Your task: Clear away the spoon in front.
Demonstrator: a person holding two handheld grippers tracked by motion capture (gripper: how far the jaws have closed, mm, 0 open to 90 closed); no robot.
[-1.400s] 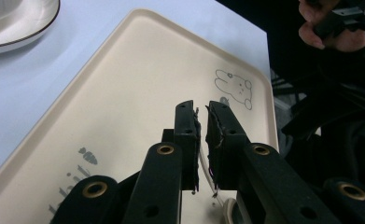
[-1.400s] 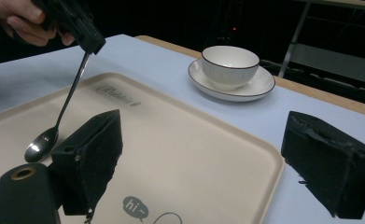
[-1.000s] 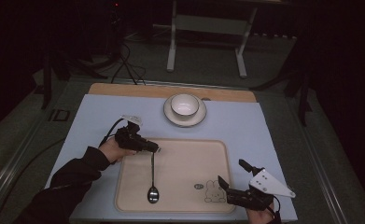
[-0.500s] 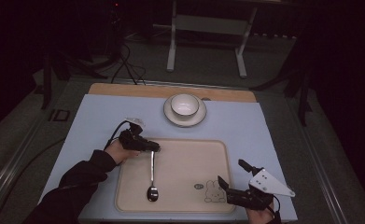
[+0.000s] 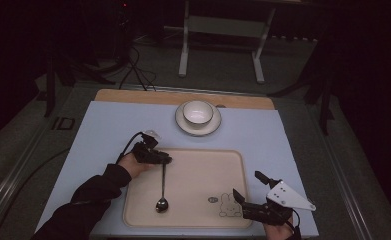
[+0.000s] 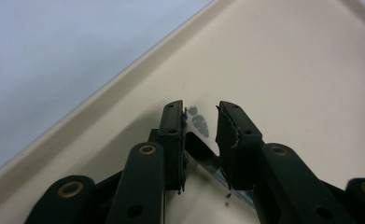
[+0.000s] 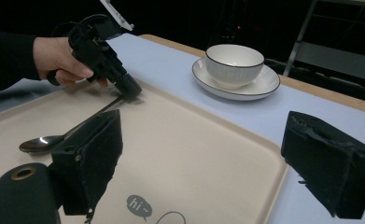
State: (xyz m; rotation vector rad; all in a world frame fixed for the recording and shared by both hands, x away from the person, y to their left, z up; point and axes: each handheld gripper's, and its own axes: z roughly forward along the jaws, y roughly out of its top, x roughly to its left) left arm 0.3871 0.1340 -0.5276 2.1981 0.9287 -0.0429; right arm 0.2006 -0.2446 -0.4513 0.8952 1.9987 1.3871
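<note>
Left gripper (image 5: 166, 160): low over tray (image 5: 233, 162) left edge, fingers (image 6: 173, 140) just opening, slightly spread, spoon (image 5: 162, 186) handle between them, pads apparently clear of it. Spoon: flat on tray, bowl end toward near edge, handle end at left gripper. Right gripper (image 5: 236, 196): at tray near right corner, fingers (image 7: 94, 154) spread wide, holding nothing. Bowl (image 5: 198, 112) on saucer (image 5: 181, 124): on bench (image 5: 108, 125) beyond tray.

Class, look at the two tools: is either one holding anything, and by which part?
Nothing is gripped. The left tool has just been opening, its pads apart around the spoon handle's end on the tray. The right tool is open, empty.
</note>
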